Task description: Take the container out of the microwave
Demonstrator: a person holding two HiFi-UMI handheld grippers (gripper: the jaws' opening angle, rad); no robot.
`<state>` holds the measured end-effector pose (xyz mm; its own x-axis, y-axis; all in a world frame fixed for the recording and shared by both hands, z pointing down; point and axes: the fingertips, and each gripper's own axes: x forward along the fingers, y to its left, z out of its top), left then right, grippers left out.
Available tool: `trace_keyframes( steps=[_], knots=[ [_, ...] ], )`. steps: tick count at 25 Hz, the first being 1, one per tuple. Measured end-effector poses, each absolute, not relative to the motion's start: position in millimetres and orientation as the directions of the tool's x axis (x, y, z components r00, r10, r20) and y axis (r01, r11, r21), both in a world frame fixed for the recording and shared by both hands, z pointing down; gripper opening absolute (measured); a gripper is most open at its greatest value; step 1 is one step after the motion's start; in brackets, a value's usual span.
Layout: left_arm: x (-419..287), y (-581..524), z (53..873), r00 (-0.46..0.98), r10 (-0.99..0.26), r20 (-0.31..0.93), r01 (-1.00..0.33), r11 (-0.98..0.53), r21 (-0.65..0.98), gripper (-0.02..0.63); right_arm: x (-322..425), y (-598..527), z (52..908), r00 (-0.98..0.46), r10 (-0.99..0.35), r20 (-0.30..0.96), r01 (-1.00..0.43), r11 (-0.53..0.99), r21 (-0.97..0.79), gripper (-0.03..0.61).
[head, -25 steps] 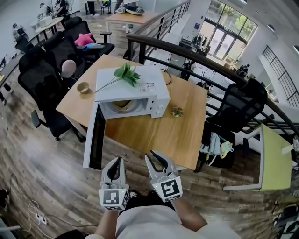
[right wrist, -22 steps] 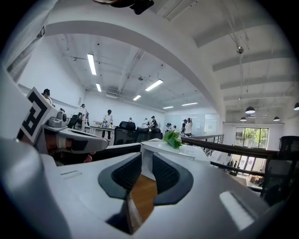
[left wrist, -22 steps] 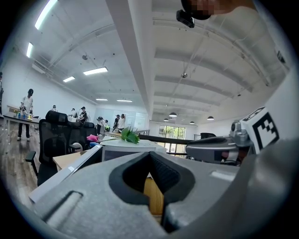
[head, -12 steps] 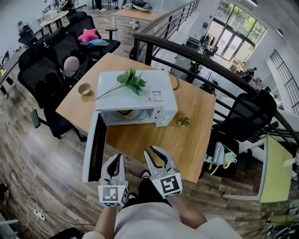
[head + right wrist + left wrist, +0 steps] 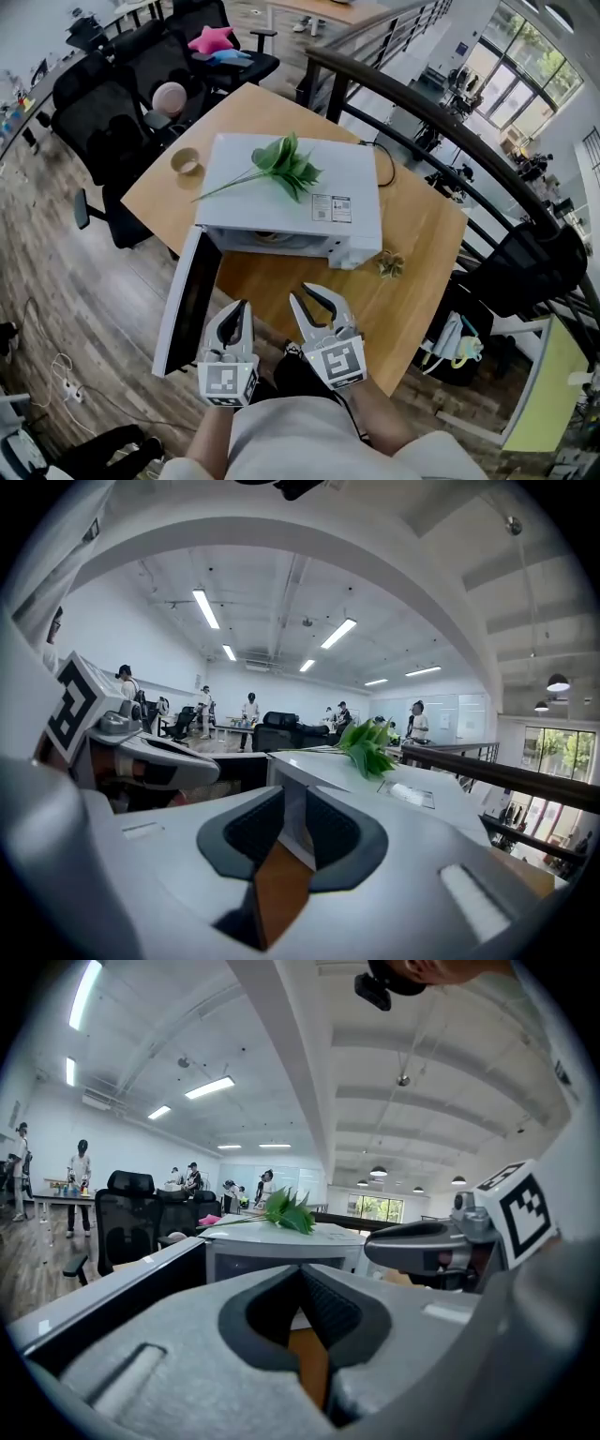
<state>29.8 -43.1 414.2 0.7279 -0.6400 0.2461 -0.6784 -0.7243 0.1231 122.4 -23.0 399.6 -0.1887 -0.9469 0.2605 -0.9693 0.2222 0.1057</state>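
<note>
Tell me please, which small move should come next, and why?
Probably carry the right gripper forward toward the microwave opening. Its door hangs open to the left, the container shows only as a sliver inside, and this gripper is empty, jaws apart, well back from it. The left gripper, jaws together, is back too.

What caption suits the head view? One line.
Left gripper and right gripper face the open microwave, leafy sprig on top.

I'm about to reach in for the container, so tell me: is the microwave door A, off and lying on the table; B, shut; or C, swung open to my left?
C: the door of the microwave stands swung out to the left, leaving the front opening uncovered.
</note>
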Motion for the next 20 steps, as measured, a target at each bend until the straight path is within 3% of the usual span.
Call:
trace_keyframes(
  steps=[10,20],
  knots=[
    [26,-62,460,0.647,-0.687,0.33,-0.751,-0.65,0.117,0.003,129,-62,447,-0.286,-0.887,0.361,-0.926,0.353,0.134,0.086],
    [27,-73,503,0.664,-0.655,0.362,-0.731,-0.669,0.13,0.003,123,-97,497,-0.276,-0.834,0.478,-0.869,0.429,0.247,0.071]
  ],
)
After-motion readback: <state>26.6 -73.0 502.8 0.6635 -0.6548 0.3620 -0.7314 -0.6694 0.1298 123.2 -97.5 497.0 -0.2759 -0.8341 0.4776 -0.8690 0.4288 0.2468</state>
